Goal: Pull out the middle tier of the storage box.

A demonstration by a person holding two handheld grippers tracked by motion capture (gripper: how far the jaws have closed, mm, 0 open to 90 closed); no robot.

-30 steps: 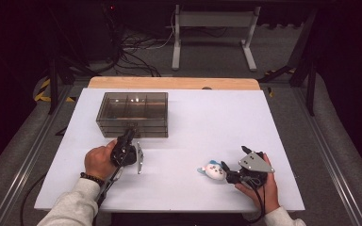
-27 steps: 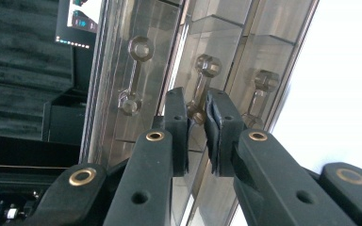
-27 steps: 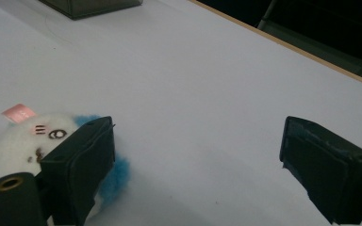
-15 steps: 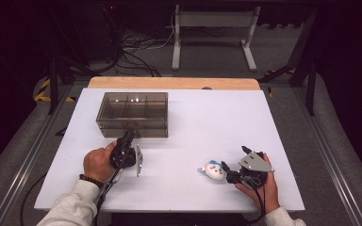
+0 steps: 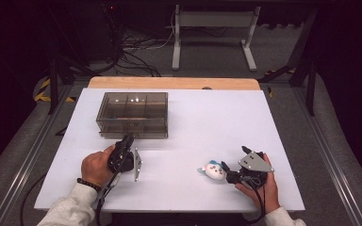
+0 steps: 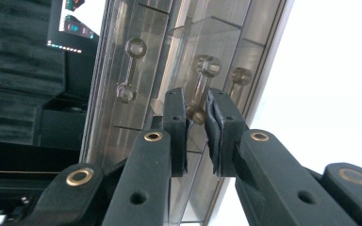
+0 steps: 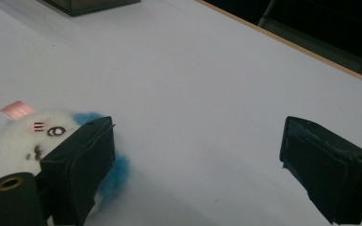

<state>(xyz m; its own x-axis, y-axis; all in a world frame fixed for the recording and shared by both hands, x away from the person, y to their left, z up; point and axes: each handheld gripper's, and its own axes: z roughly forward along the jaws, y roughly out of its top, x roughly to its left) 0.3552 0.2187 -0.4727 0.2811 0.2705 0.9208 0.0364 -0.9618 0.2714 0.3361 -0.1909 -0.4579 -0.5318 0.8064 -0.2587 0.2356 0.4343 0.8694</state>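
A see-through drawer box [image 5: 133, 114] made of smoky plastic is seen near the back left of the white bench [image 5: 207, 127]. The left tongs [image 6: 197, 123] are held right at its front, and they are nearly pressed together around the small knobbed handle [image 6: 201, 87] of the middle drawer; a thin gap can be seen beside the handle, so whether it is really pinched cannot be told. The box looks hard, smooth and light, so it may slide on the bench when a drawer is pulled. The handle is thin and could slip, so it is best gripped at its middle and pulled straight and slowly. The right tongs [image 7: 195, 160] are spread wide, with nothing between them. A little soft toy [image 5: 213, 170], white and blue, lies just beside them. It looks fluffy and very light, and can be squeezed at its round body.
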